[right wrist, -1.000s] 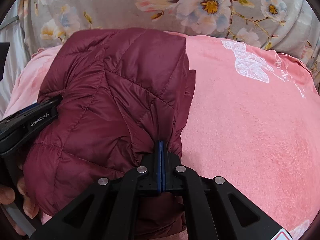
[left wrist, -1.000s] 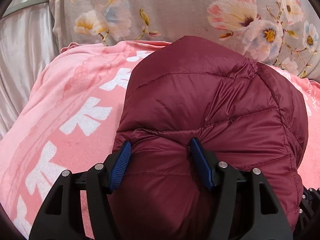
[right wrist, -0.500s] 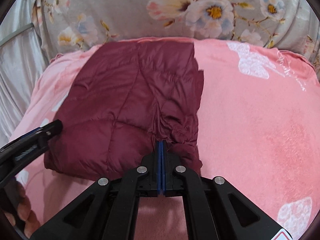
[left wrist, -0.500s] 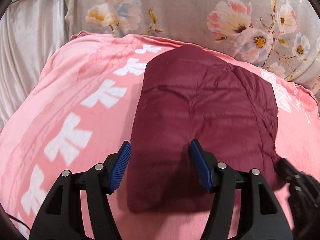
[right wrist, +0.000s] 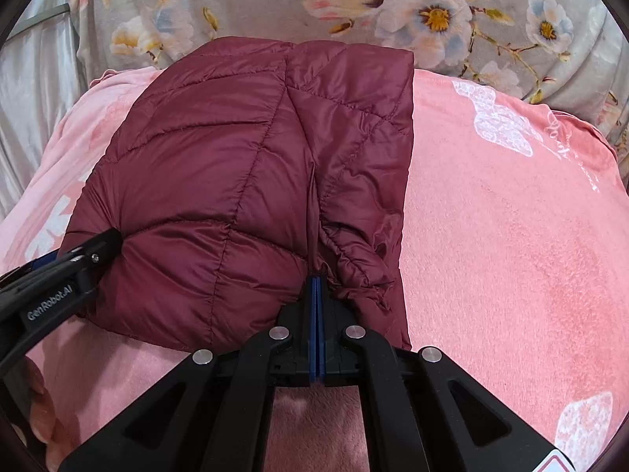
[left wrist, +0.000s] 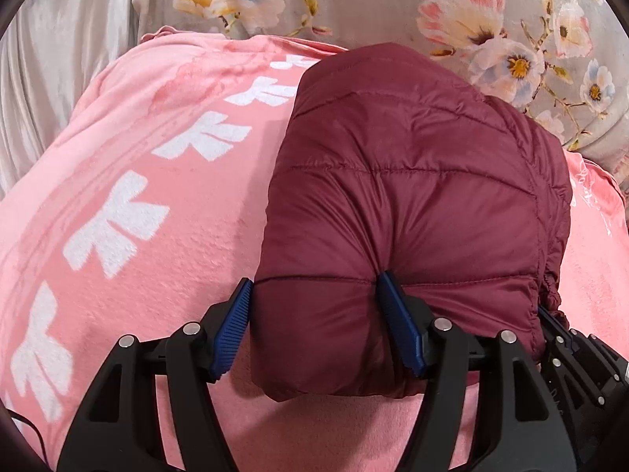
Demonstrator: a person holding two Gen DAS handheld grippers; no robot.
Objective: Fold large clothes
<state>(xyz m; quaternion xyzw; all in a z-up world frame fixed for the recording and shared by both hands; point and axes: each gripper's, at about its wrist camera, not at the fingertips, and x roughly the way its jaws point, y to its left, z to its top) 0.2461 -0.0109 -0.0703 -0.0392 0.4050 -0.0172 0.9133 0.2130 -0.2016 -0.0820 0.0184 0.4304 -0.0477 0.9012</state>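
Left claw (left wrist: 314, 314) — blue pads spread wide, a thick roll of the maroon quilted jacket (left wrist: 412, 204) bulging between them; the right pad (left wrist: 397, 322) dents the fabric, the left pad touches its edge. Whether this counts as a firm hold cannot be told. In the right wrist view this claw (right wrist: 106, 244) presses into the jacket's (right wrist: 243, 181) left side.

Jacket — folded into a compact puffy bundle, lying on the pink blanket (left wrist: 157, 255) directly ahead of both claws, spanning the gap between them. White printed shapes (left wrist: 114, 224) on the blanket sit left of the left claw.

Right claw (right wrist: 316, 287) — pads pressed together, pinching a gathered fold at the jacket's near right edge. Bare pink blanket (right wrist: 511, 255) extends to its right. Beyond both claws: grey floral fabric (right wrist: 432, 11).
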